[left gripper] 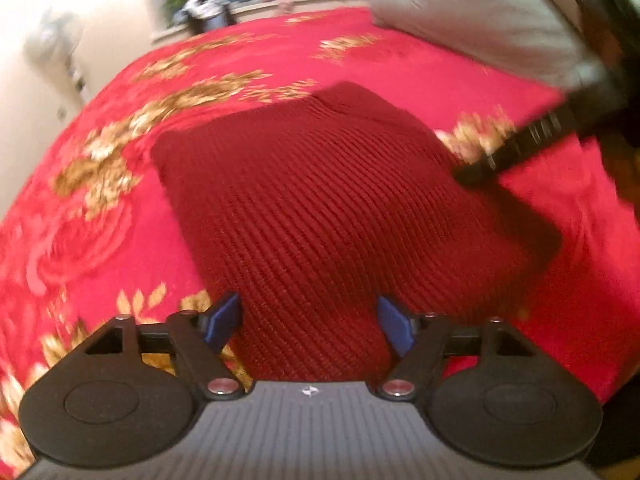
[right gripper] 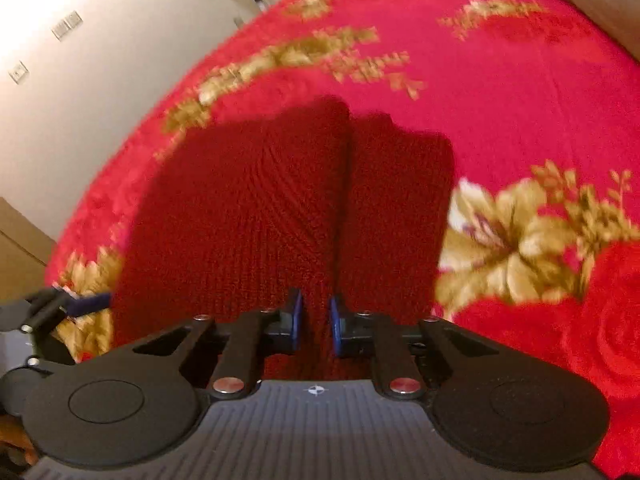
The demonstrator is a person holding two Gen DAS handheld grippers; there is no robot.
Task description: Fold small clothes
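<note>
A dark red knit garment lies flat on a red bedspread with gold flowers. My left gripper hovers open over the garment's near edge, its blue pads wide apart and nothing pressed between them. In the right wrist view the garment has a raised fold line running down to my right gripper. Its blue pads stand close together and pinch the knit fabric. The right gripper's black finger shows blurred at the garment's right edge. One left finger shows at the garment's left edge.
The bedspread spreads well beyond the garment. Pale grey cloth, sleeve or bedding, fills the upper right. A white wall with sockets and a wooden cabinet are to the left. A cluttered ledge runs behind the bed.
</note>
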